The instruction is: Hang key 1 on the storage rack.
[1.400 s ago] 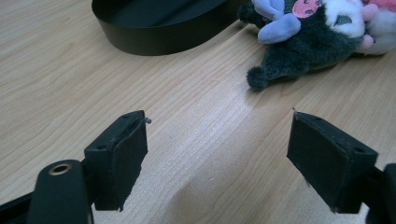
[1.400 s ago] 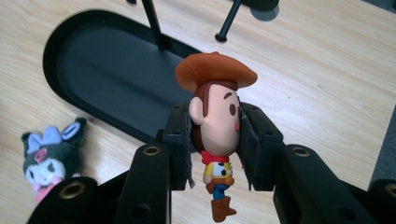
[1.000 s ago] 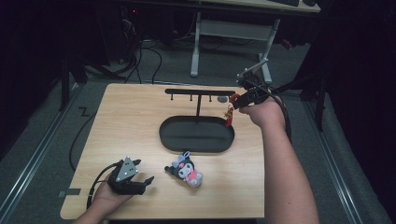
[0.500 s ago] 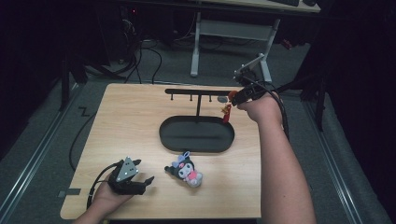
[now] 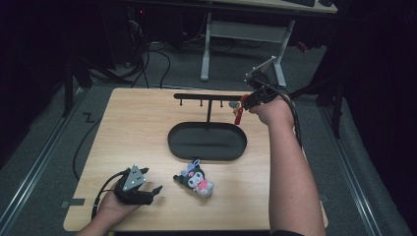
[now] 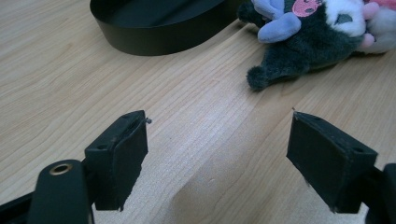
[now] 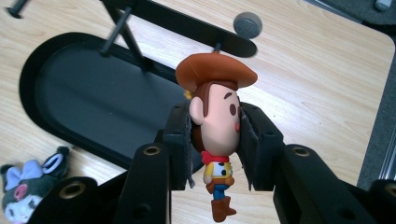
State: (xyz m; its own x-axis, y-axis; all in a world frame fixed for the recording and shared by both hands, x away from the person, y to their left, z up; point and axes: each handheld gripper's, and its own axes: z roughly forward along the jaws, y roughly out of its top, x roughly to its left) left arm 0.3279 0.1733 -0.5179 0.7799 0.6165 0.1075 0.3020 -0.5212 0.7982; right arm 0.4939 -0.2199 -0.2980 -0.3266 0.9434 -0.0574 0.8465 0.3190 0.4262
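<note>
A small cowboy figurine [image 7: 217,121] with a brown hat hangs upright between the pads of my right gripper [image 7: 218,128], which is shut on its head. In the high view the right gripper [image 5: 242,104] holds the figurine [image 5: 238,117] at the right end of the black hook rack [image 5: 209,97]. The hat sits just under the rack's [image 7: 187,25] last peg; I cannot tell whether a loop is on it. My left gripper [image 5: 151,181] rests on the table at the front left. In its own view the left gripper [image 6: 224,158] is open over bare wood.
A black oval tray [image 5: 172,142] lies under the rack in the middle of the wooden table [image 5: 133,123]. A dark plush toy [image 5: 195,180] with a lilac bow lies just right of the left gripper. A small grey disc [image 7: 247,23] shows by the rack's end.
The right gripper with the figurine has edged slightly up and left toward the rack's end. The left gripper and the plush have stayed where they were.
</note>
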